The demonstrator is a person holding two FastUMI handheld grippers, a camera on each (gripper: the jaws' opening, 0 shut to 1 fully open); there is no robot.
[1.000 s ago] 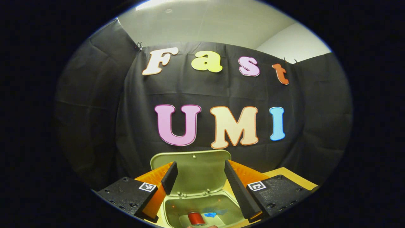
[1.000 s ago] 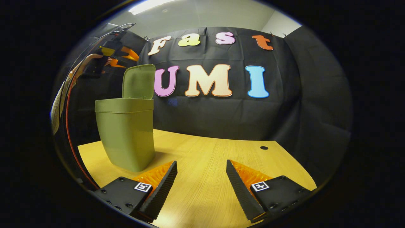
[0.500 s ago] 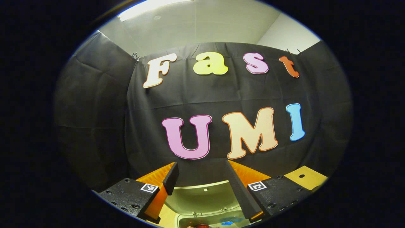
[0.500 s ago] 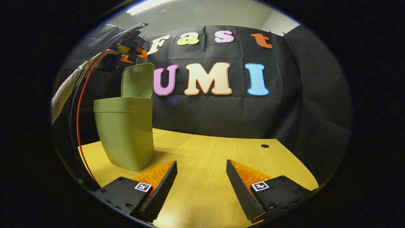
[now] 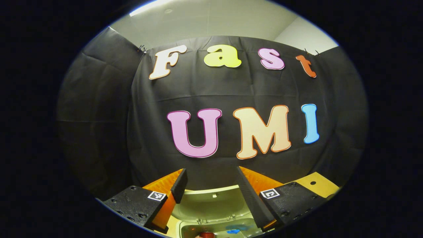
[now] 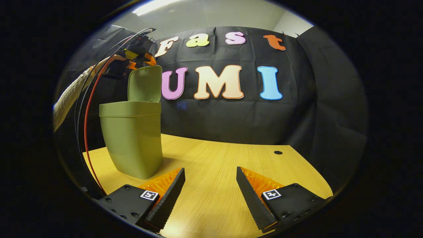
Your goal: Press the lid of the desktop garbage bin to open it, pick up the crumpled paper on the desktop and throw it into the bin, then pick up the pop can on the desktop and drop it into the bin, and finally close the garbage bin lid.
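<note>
Closing step: left gripper [image 5: 211, 185], jaws spread and empty, above upright lid [image 6: 144, 83]; can [image 5: 207, 235] inside bin [image 6: 134, 138] at 6 o'clock. Next: push lid down. Right gripper [image 6: 211, 188] spread, idle.

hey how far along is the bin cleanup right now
The bin is open and the can lies inside it; the table shows no paper or can. The left gripper, open, hovers at the top edge of the raised lid. Closing the lid is what remains. The right gripper is open above the table.
</note>
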